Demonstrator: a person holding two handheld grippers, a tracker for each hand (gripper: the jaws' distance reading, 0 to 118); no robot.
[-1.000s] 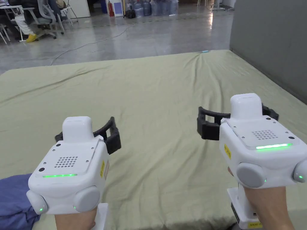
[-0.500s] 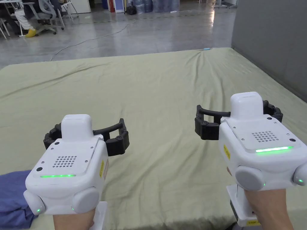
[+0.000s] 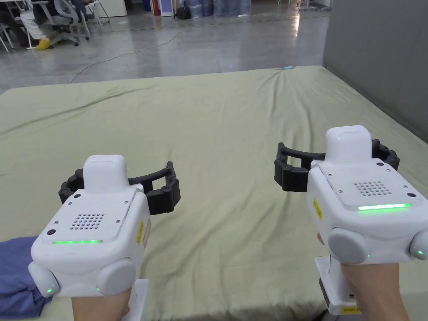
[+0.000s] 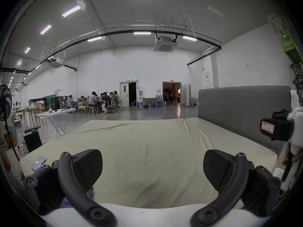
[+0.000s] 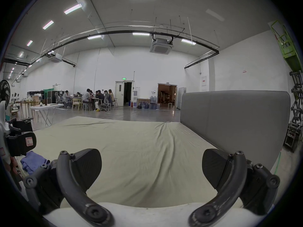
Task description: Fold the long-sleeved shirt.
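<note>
The long-sleeved shirt (image 3: 16, 276), a crumpled blue heap, lies at the near left corner of the bed (image 3: 234, 125), partly behind the left gripper's body in the head view. In the right gripper view it (image 5: 32, 162) shows as a bunched pile near the bed's left edge, and in the left gripper view a scrap of it (image 4: 90, 193) peeks out beneath the left jaw.

The left gripper (image 3: 121, 190) hovers above the near left part of the bed, just right of the shirt and apart from it, jaws spread wide with nothing between them. The right gripper (image 3: 334, 167) hangs over the near right part of the bed, well apart from the shirt, jaws equally wide and holding nothing. A hand grips each tool's handle.

The bed wears a pale green sheet with shallow wrinkles. A small phone-like thing (image 4: 38, 163) lies at the bed's left edge. A grey headboard (image 3: 376, 54) stands along the right edge. Past the far edge lies a glossy floor (image 3: 188, 46) with a cable (image 3: 125, 56) trailing across it, office chairs (image 3: 62, 21), people seated at tables (image 4: 101, 101), water jugs (image 4: 154, 103) and a standing fan (image 4: 5, 101) at left.
</note>
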